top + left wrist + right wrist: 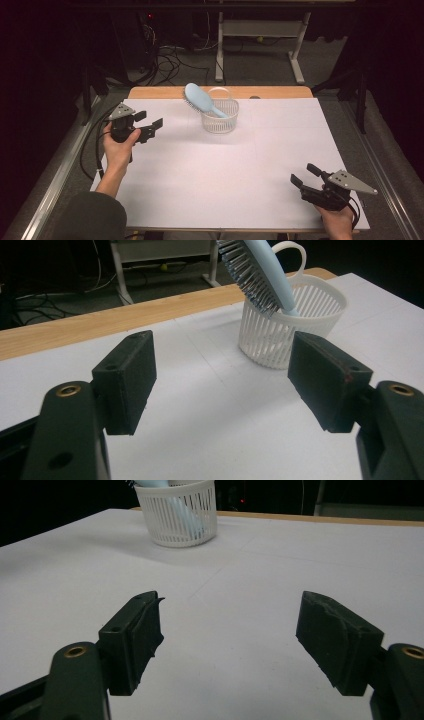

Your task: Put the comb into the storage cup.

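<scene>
A light blue hairbrush (199, 99) stands handle-down in a small white slatted basket (220, 122) at the back middle of the table, its bristled head leaning out to the left. In the left gripper view the hairbrush (260, 270) and the basket (310, 310) lie ahead and to the right. My left gripper (148, 122) is open, left of the basket, with nothing between its jaws. My right gripper (305, 174) is open too, low at the front right corner. In the right gripper view the basket (177, 515) stands far off at the upper left.
A white sheet (240, 170) covers the table, with a wooden strip (280, 92) bare along the far edge. Beyond it are a desk frame (295, 55) and cables (170, 57) on the floor. Dark floor flanks both sides.
</scene>
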Demonstrator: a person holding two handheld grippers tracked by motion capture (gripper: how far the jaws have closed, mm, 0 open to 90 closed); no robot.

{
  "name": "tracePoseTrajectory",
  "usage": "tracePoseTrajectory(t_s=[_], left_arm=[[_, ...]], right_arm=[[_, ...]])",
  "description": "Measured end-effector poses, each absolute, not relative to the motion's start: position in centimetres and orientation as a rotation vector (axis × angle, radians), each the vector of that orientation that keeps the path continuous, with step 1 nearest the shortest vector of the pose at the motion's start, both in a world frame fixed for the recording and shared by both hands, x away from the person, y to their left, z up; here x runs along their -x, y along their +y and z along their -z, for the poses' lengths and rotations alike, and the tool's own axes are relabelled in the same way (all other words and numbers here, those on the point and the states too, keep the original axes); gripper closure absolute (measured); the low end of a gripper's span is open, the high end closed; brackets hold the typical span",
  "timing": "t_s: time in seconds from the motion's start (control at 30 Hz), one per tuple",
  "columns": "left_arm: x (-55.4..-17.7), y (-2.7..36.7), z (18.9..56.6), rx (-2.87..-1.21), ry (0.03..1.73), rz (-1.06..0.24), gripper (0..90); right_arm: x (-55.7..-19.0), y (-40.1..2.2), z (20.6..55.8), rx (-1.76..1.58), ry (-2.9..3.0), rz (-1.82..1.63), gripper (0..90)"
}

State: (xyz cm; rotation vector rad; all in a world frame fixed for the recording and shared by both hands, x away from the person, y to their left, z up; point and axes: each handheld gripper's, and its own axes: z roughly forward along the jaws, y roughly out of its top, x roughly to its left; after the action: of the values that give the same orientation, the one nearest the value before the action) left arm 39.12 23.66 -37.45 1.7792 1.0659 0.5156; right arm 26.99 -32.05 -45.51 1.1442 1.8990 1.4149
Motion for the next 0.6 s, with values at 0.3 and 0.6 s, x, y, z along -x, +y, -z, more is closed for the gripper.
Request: tracePoseTrajectory(t_s=[0.3,0.6], left_arm=[[-38.5,23.9,37.7,-1.787,1.053,-0.525,28.6],[-38.0,23.9,38.0,-1.793,1.046,-0.523,28.5]], right_arm=[[-27.0,-32.1,45.5,-1.151,1.901,-1.413,26.5],[-27.1,-32.1,45.6,-1.149,1.899,-1.418,26.5]])
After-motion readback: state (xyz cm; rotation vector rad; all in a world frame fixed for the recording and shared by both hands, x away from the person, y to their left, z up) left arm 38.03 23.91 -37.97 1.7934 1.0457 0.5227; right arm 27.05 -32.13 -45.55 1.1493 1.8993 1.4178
